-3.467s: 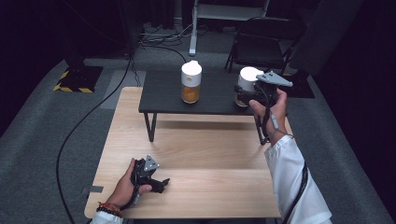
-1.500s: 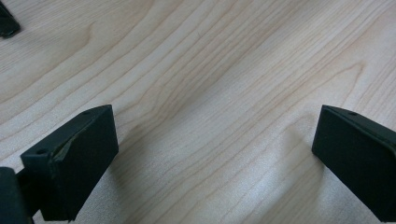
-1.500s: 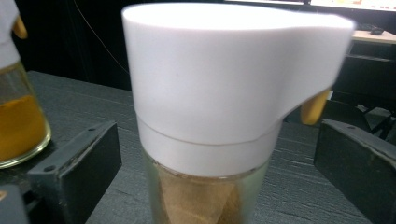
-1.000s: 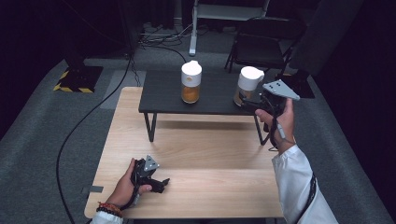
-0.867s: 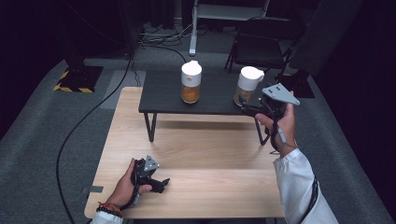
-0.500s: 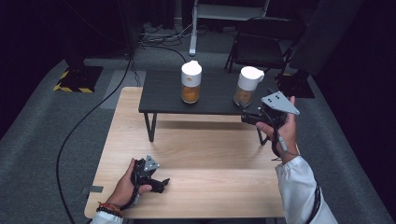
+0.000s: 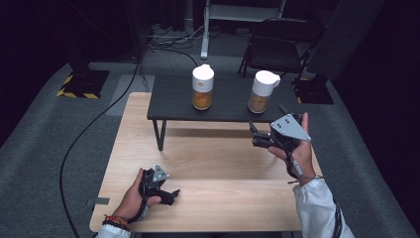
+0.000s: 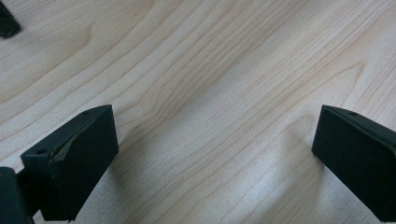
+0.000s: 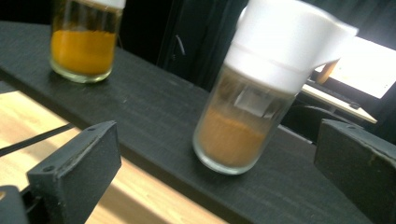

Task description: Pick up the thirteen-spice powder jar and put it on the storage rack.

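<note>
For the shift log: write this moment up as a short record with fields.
surface: black shelf standing on wooden table
right jar: white-lidded spice jar, brownish powder, upright on shelf
left jar: second jar, orange powder, upright
right gripper: open, empty, short of right jar
left gripper: open, empty, low over table

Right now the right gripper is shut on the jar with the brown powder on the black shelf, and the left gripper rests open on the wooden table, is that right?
Not quite. The right gripper is open and clear of the brown-powder jar; the right gripper view shows the jar standing free on the black shelf between wide-apart jaws. The left gripper does rest open on the wooden table.
</note>
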Motion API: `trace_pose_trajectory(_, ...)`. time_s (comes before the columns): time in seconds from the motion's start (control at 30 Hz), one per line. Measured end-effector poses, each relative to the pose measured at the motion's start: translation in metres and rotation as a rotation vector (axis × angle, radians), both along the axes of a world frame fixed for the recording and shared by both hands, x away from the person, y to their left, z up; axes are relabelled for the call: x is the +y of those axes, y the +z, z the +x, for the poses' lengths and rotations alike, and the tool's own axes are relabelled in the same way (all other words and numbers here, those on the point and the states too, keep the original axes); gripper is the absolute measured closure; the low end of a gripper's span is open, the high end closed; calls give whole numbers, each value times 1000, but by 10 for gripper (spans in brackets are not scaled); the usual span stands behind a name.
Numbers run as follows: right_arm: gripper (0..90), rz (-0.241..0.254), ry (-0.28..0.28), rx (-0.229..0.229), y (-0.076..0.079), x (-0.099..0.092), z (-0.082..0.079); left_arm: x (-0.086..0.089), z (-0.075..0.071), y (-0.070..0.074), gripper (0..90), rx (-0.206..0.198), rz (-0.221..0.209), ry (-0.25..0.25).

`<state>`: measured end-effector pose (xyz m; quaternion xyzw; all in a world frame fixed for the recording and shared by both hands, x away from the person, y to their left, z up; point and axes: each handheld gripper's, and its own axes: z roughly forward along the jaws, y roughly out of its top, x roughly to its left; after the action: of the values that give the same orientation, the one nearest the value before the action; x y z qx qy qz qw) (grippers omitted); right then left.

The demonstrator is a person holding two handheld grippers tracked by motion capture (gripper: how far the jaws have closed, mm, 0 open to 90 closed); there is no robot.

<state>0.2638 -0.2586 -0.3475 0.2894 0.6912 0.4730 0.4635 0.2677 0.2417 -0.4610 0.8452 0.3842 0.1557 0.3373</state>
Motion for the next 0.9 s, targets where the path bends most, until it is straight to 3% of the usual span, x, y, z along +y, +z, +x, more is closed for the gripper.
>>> trace_pose_trajectory(0.9, 3, -122, 74, 48, -54, -1, -19, 0, 0, 0, 0, 0, 0, 0)
